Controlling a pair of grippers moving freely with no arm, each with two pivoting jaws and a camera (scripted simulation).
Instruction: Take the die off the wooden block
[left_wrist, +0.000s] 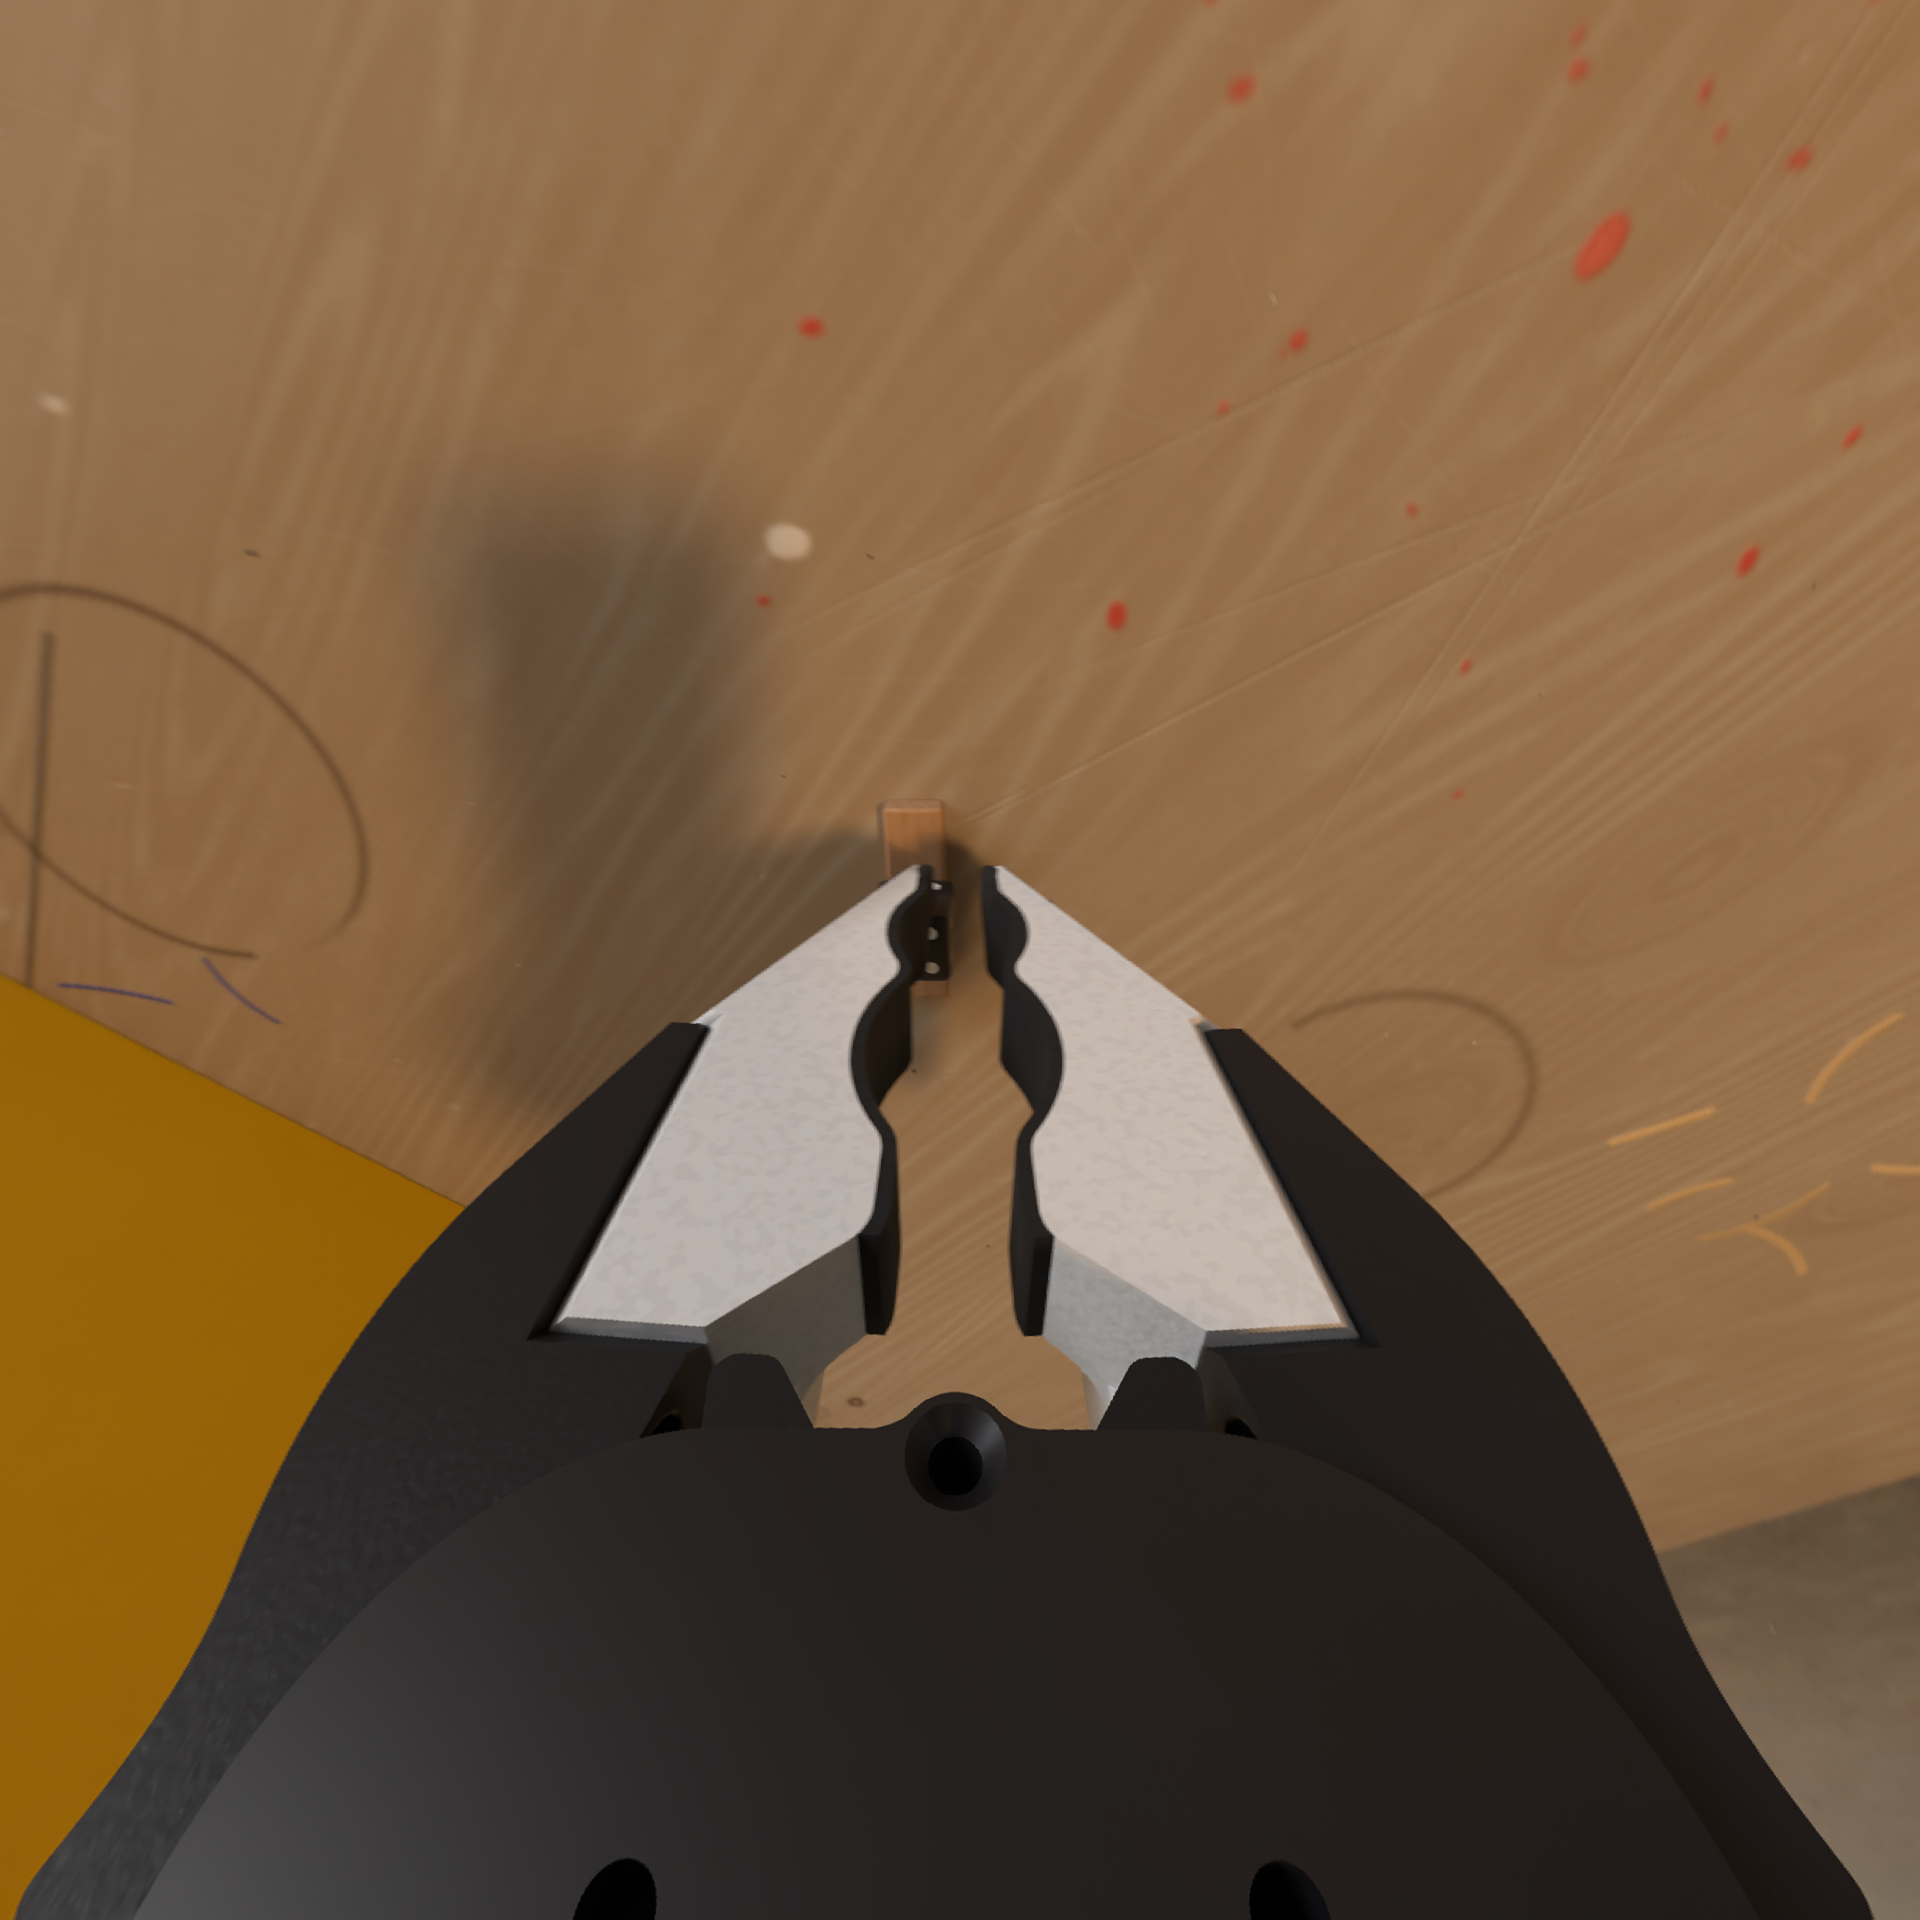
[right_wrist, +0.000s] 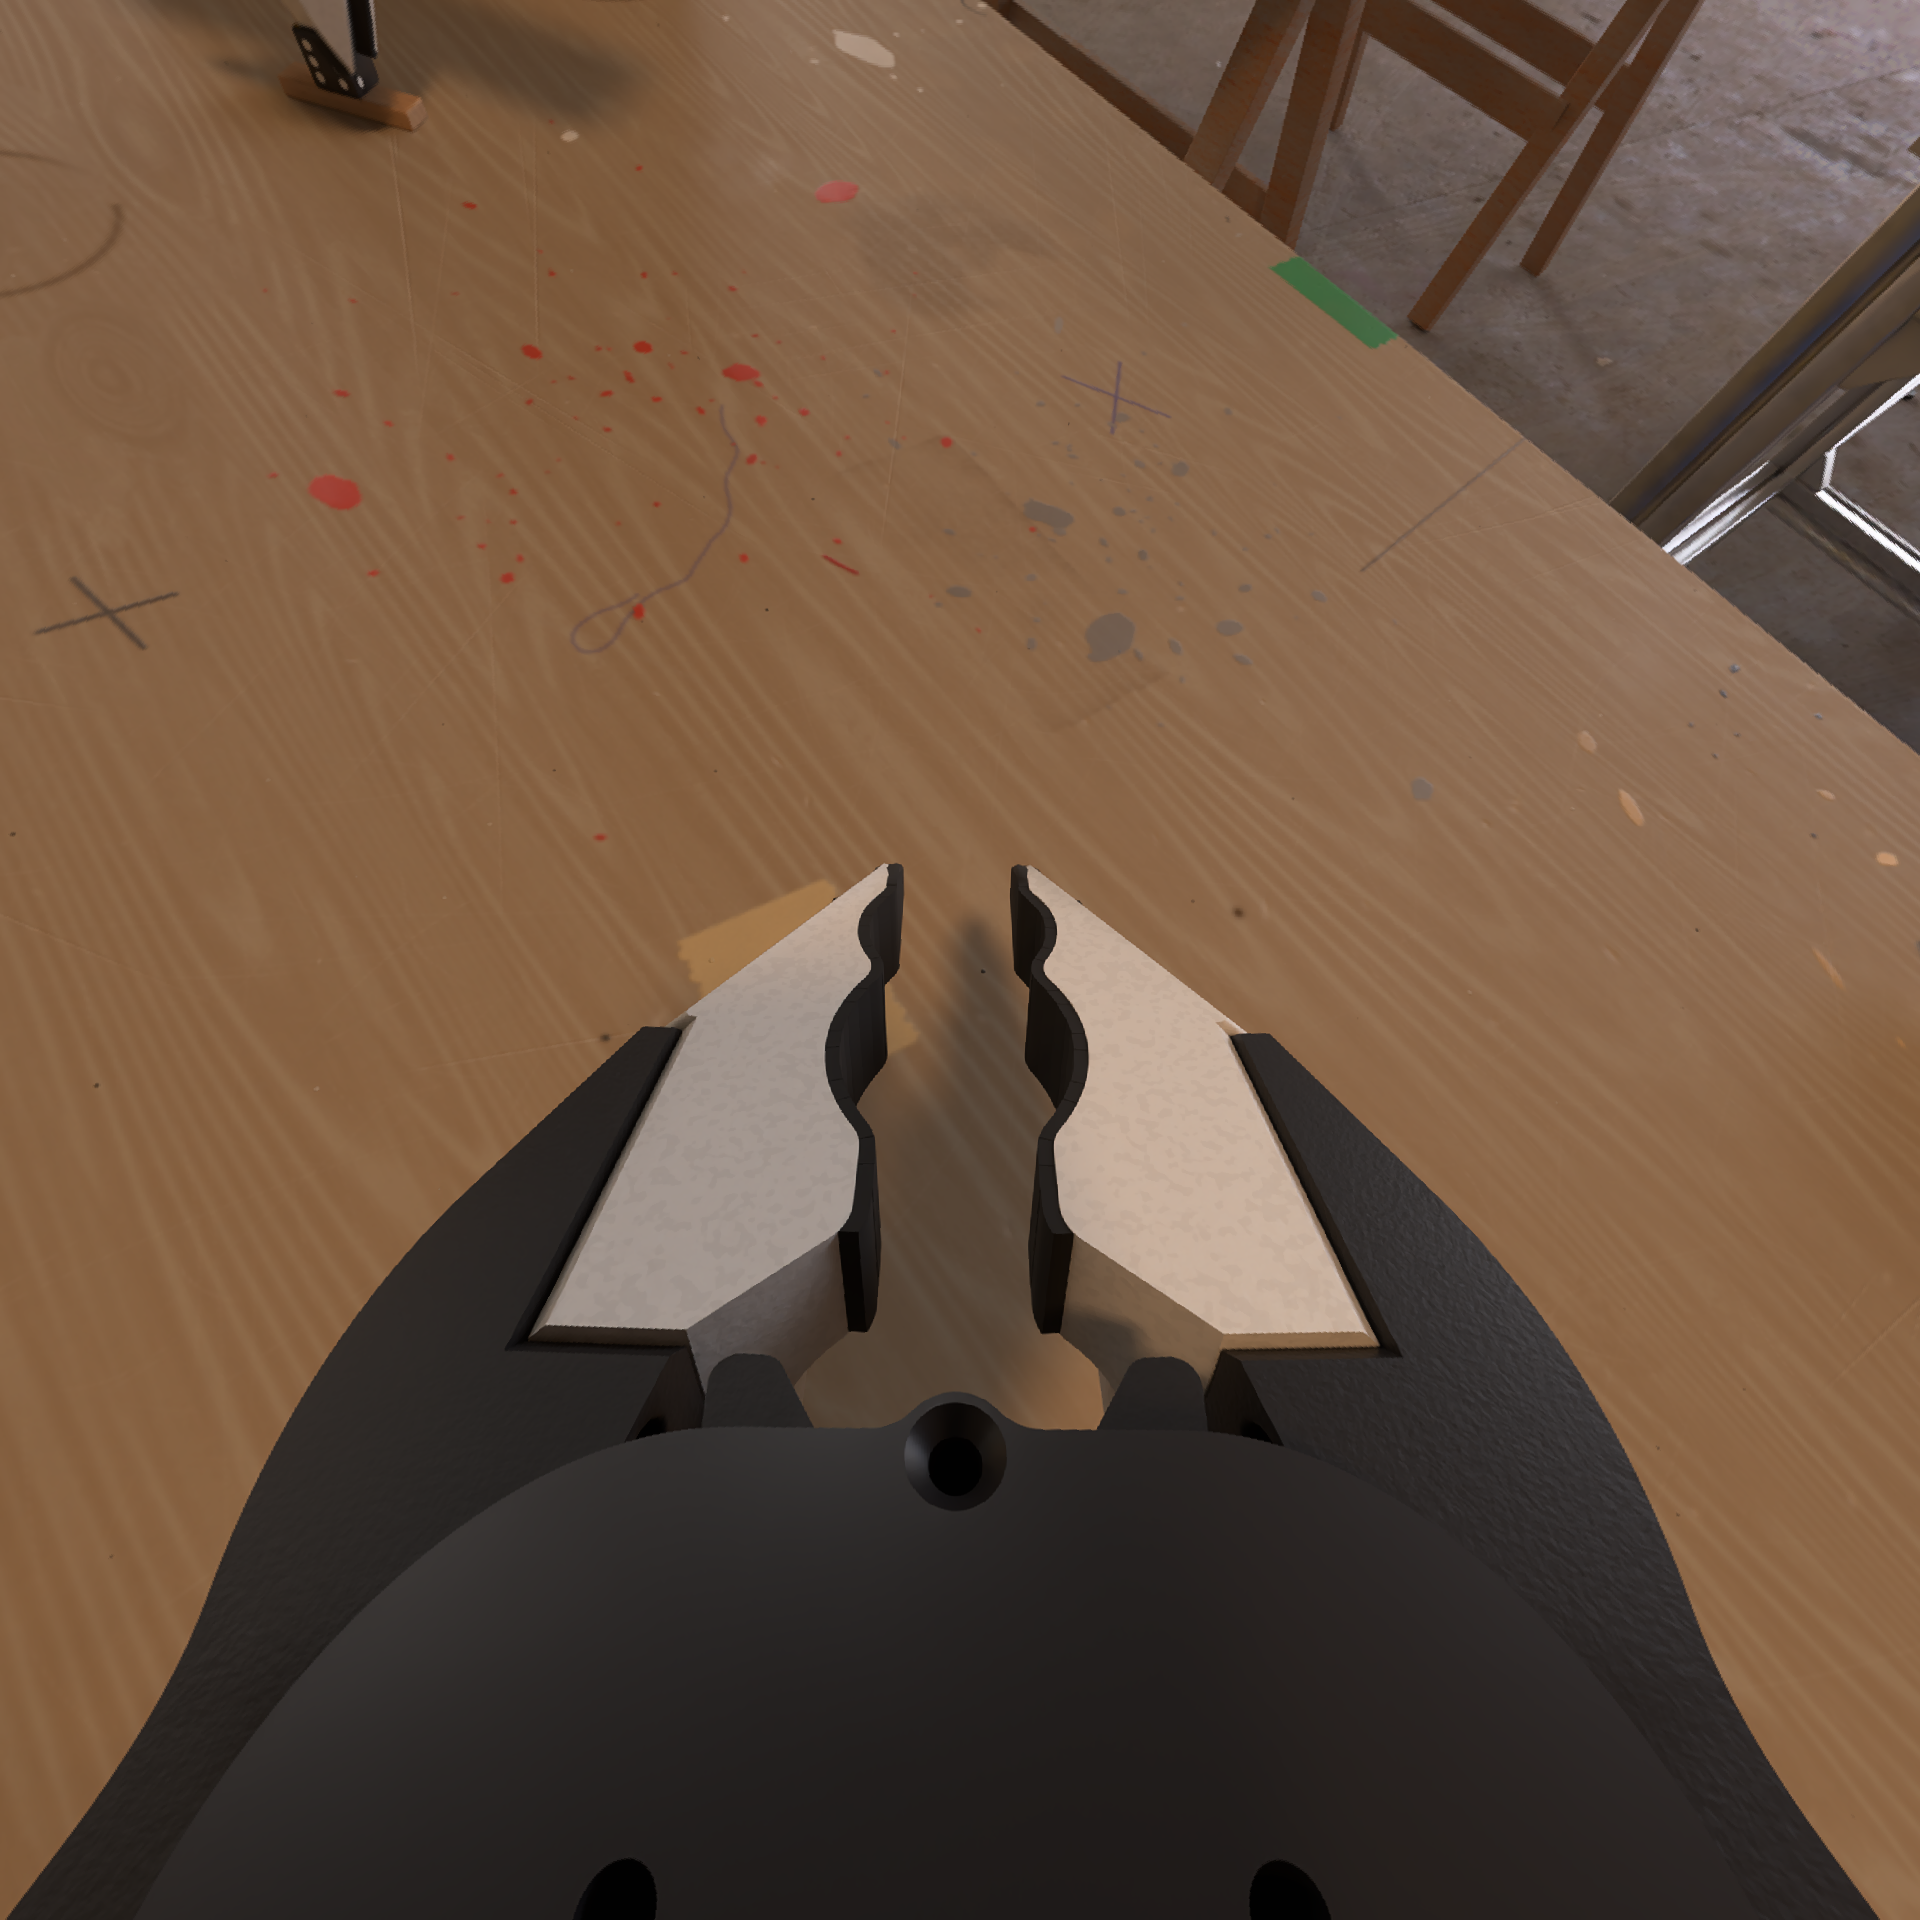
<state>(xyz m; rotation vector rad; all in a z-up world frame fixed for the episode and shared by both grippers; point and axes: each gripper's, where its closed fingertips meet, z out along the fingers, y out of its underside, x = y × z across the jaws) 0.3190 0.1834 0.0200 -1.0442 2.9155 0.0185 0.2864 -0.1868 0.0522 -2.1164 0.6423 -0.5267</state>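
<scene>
Between the left gripper's (left_wrist: 956, 873) fingertips, in its wrist view, sits the die (left_wrist: 935, 935): black with pale pips, pressed against the left finger's inner pad. A thin gap shows on the right-finger side, so I cannot tell whether the jaws are actually clamped on it or only bracketing it. The die rests on the wooden block (left_wrist: 914, 831), a small light slab whose far end pokes out just beyond the tips. From the right wrist view the same pair appears far off at top left: die (right_wrist: 332, 62) on block (right_wrist: 358, 104), with the left gripper's fingers (right_wrist: 338, 16) coming down onto it.

The right gripper (right_wrist: 956, 873) is released, jaws parted, holding nothing, hovering over bare table (right_wrist: 1351, 831) well apart from the block.

Outward: the tabletop around the block is scratched plywood with red paint spatter (right_wrist: 623, 384), grey spots and pencil marks. An orange-yellow patch (left_wrist: 156, 1247) lies to the lower left in the left view. The table edge runs diagonally on the right of the right view, with green tape (right_wrist: 1330, 301) on it. Beyond the edge stand wooden chairs (right_wrist: 1455, 125) on a concrete floor (right_wrist: 1714, 260).
</scene>
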